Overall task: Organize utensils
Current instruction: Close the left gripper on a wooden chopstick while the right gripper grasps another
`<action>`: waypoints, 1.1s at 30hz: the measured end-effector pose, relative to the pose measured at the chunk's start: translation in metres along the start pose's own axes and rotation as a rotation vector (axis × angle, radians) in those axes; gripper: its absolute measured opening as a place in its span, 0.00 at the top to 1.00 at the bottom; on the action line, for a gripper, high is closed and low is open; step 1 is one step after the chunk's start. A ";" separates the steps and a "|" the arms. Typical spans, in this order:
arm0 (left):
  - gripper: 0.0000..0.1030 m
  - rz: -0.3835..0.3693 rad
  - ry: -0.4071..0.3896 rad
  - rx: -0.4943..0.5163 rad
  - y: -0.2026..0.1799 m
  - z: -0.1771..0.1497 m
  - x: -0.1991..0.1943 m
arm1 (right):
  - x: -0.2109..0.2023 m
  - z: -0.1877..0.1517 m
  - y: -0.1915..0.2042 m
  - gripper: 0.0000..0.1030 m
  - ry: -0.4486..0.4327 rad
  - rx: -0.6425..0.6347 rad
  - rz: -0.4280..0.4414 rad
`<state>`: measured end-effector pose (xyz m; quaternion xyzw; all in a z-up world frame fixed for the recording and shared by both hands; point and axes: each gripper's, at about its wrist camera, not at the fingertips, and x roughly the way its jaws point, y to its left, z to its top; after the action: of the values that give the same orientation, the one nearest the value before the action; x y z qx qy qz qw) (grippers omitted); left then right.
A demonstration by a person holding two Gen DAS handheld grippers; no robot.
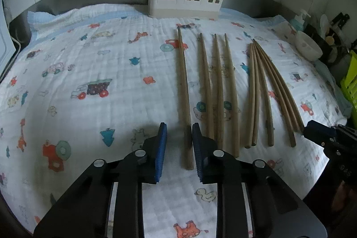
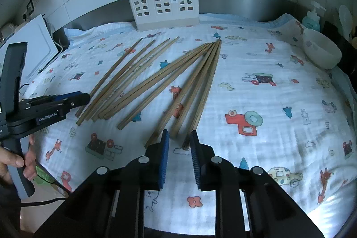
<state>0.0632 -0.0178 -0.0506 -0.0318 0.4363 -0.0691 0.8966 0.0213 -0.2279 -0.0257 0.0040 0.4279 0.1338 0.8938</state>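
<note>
My left gripper (image 1: pixel 179 144) narrowly brackets one long brown wooden chopstick (image 1: pixel 183 90), apparently unpinched; it could roll. My right gripper (image 2: pixel 179 144), narrow, straddles a wooden chopstick end (image 2: pixel 186 144); neighbours may snag.

Wooden chopsticks (image 2: pixel 156 81) lay fanned on the printed cloth (image 2: pixel 279 104), tips toward twelve o'clock, where a white holder (image 2: pixel 165 6) stood. The right gripper (image 2: pixel 179 137) straddled the nearest chopstick ends, blue pads apart. At nine o'clock sat the left gripper (image 2: pixel 82 98).
</note>
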 end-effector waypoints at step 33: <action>0.86 0.029 -0.006 0.042 -0.004 0.015 0.014 | 0.009 0.001 -0.013 0.90 -0.019 0.058 -0.057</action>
<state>0.0835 -0.0244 -0.0519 -0.0068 0.4326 -0.0653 0.8992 0.0303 -0.2387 -0.0334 0.0188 0.4230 0.0957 0.9009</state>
